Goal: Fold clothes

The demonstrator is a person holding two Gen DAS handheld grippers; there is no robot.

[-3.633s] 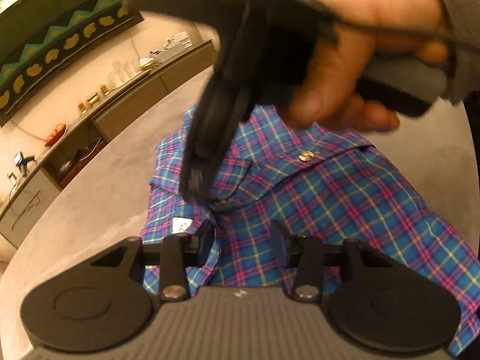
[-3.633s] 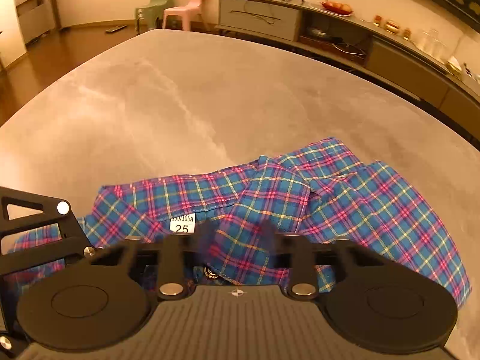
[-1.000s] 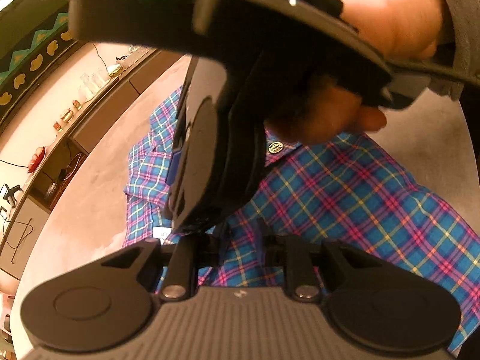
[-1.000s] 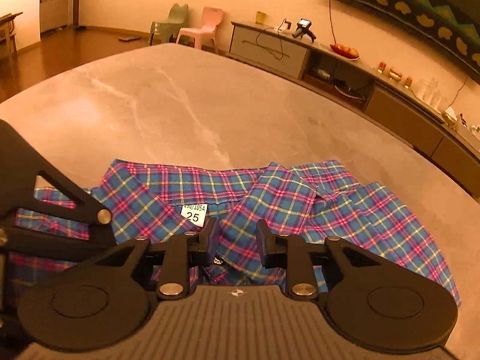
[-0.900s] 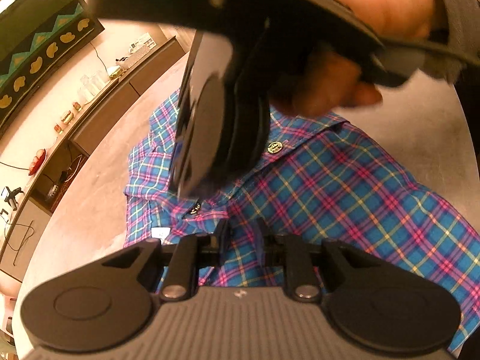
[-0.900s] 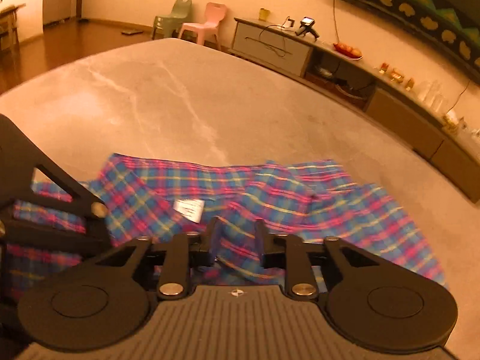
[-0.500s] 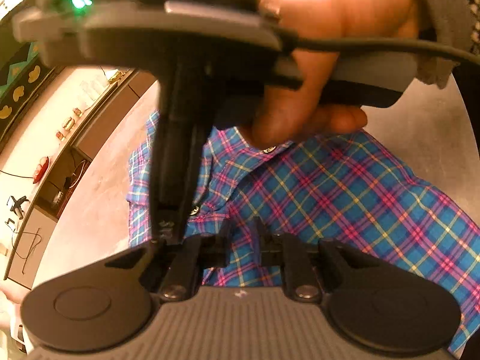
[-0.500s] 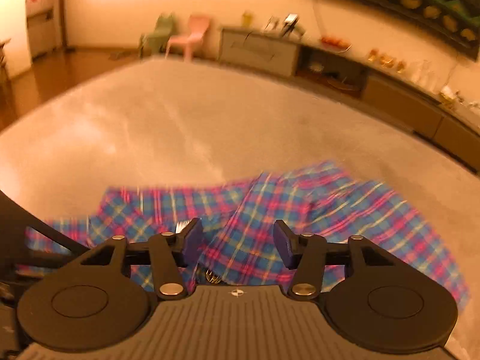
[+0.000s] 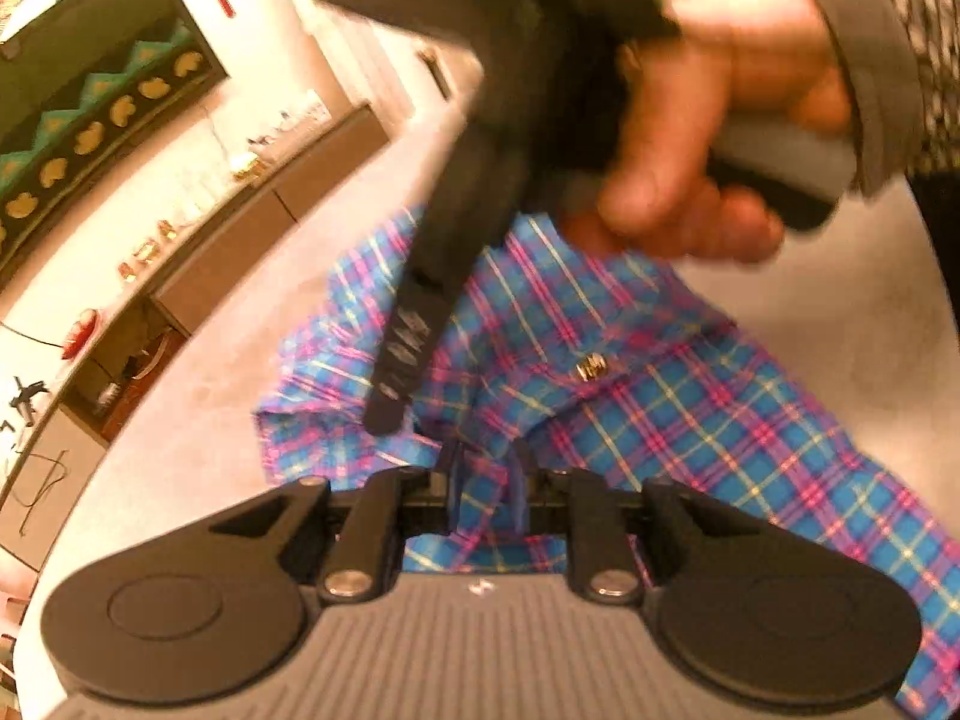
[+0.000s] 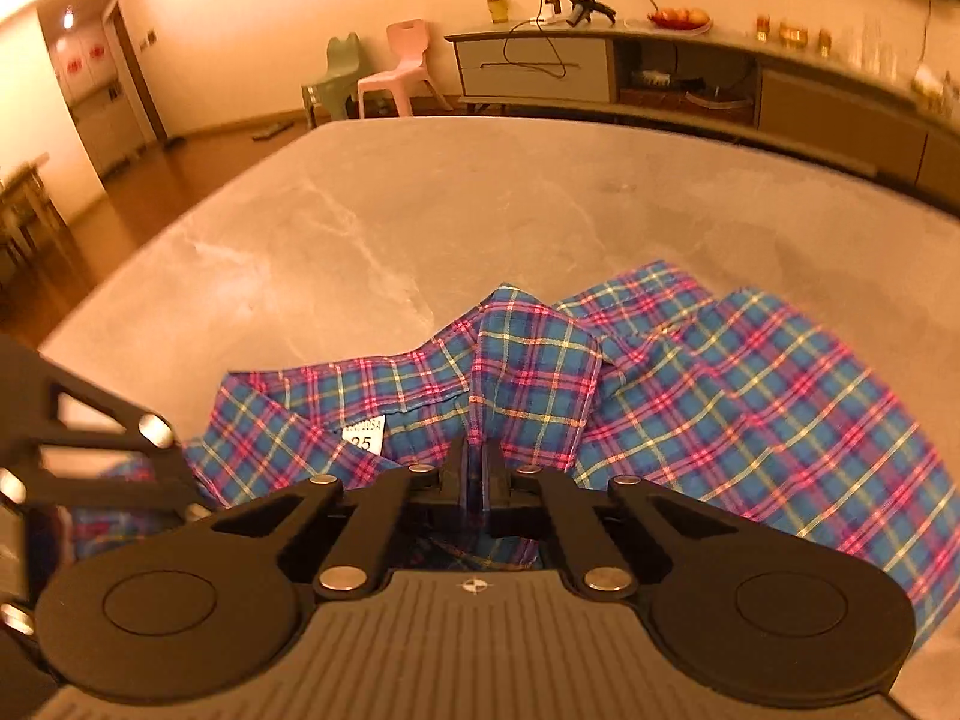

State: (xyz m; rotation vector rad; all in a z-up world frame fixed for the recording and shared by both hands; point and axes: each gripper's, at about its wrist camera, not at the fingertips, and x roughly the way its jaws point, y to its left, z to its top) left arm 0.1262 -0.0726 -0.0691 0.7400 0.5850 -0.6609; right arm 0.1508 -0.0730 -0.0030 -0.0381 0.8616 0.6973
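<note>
A blue, pink and yellow plaid shirt [image 9: 690,414] lies rumpled on a grey stone table [image 10: 480,210]; it also shows in the right wrist view [image 10: 720,378] with its white size label [image 10: 363,435] by the collar. My left gripper [image 9: 485,483] is shut on a fold of the shirt near the collar. My right gripper [image 10: 478,471] is shut on the collar edge. In the left wrist view the right gripper's fingers [image 9: 414,348] and the hand holding it hang blurred above the shirt.
A long low sideboard [image 10: 660,78] with small objects stands beyond the table's far edge. Two small chairs [image 10: 372,69] stand on the wooden floor at the back left. Bare tabletop [image 10: 420,198] stretches beyond the shirt.
My right gripper was open half a second ago and has shut on the collar. The left gripper keeps its hold. The right hand has shifted above the shirt.
</note>
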